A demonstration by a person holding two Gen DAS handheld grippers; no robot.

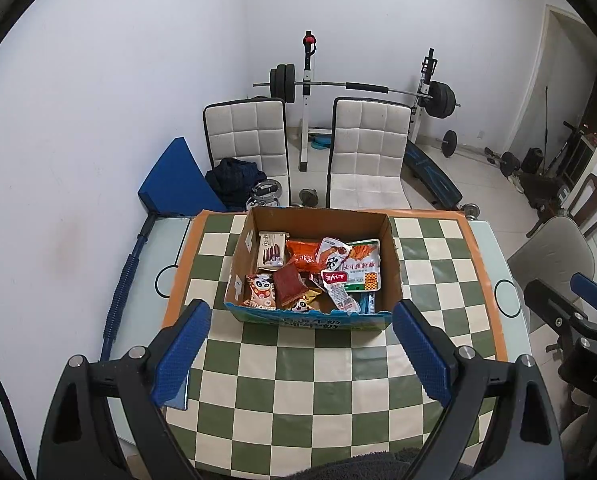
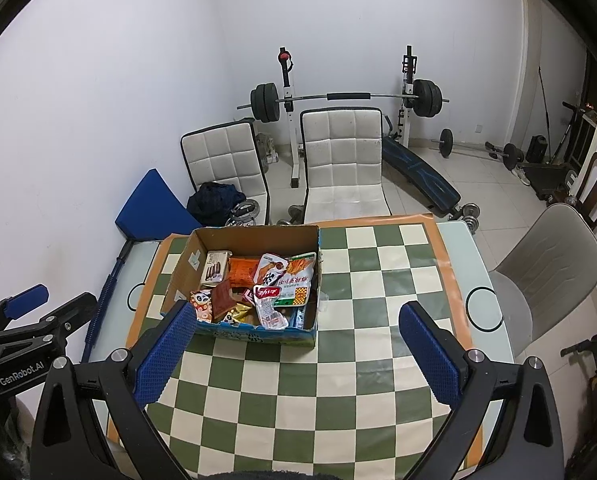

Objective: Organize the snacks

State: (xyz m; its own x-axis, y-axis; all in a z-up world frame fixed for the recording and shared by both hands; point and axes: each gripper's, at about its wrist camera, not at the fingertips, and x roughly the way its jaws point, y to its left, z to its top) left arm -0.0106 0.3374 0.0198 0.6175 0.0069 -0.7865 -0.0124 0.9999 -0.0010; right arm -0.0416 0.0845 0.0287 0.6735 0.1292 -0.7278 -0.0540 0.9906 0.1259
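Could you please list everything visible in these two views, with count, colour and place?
cardboard box: one, brown with a blue printed front, on the checked mat, open-topped.
snack packets: several, count unclear; orange, red, white and panda-printed, piled inside the box.
checked mat: one, green and cream with an orange border, covering the table.
padded chairs: two, white, behind the table.
barbell rack: one, white with black plates, at the far wall.
grey chair: one, at the table's right side.
left gripper: blue pads, open, empty.
right gripper: blue pads, open, empty.
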